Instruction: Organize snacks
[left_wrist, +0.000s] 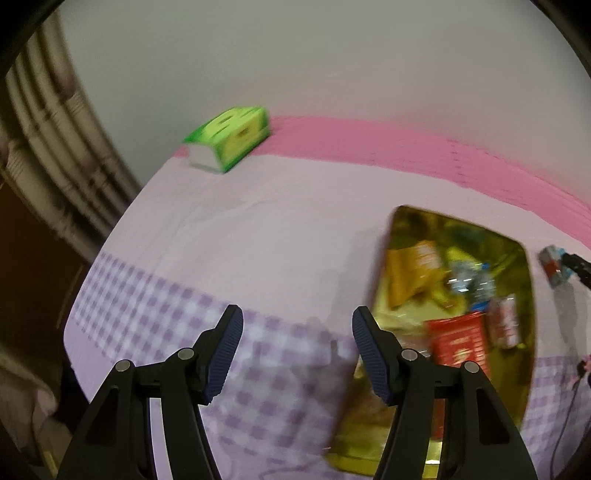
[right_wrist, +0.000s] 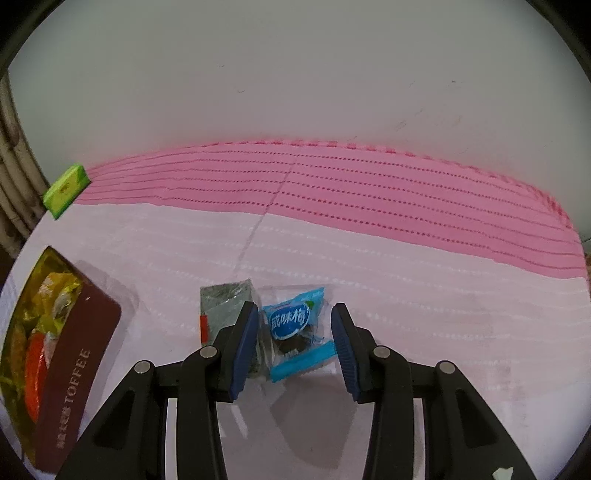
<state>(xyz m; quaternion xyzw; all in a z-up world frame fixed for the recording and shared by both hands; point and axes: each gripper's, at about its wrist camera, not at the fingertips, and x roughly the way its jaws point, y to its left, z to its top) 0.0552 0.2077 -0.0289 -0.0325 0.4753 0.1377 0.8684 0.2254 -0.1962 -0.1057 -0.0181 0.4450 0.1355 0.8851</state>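
A: How far along is the tidying?

B: Mostly done, I'd judge. The toffee tin (right_wrist: 79, 354) sits at the left of the counter (right_wrist: 406, 266) and already holds a heap of wrapped snacks (left_wrist: 458, 295): gold, red and silvery packets, though the left view is too blurred to count them.

A: What's left out?

B: Two pieces that I can see. A blue plum candy (right_wrist: 293, 325) lies flat on the cloth, and a grey-green packet (right_wrist: 225, 299) lies just beside it on the left, well apart from the tin.

A: And the claws?

B: The right claw (right_wrist: 294, 345) stands part open, straddling the blue candy; its pads are clear of the wrapper, so nothing is gripped yet. The left claw (left_wrist: 297, 354) is moderately wide and empty, hovering over the checked cloth just left of the tin.

A: The green box (left_wrist: 231, 138)?

B: It looks like tissues, far back by the wall.
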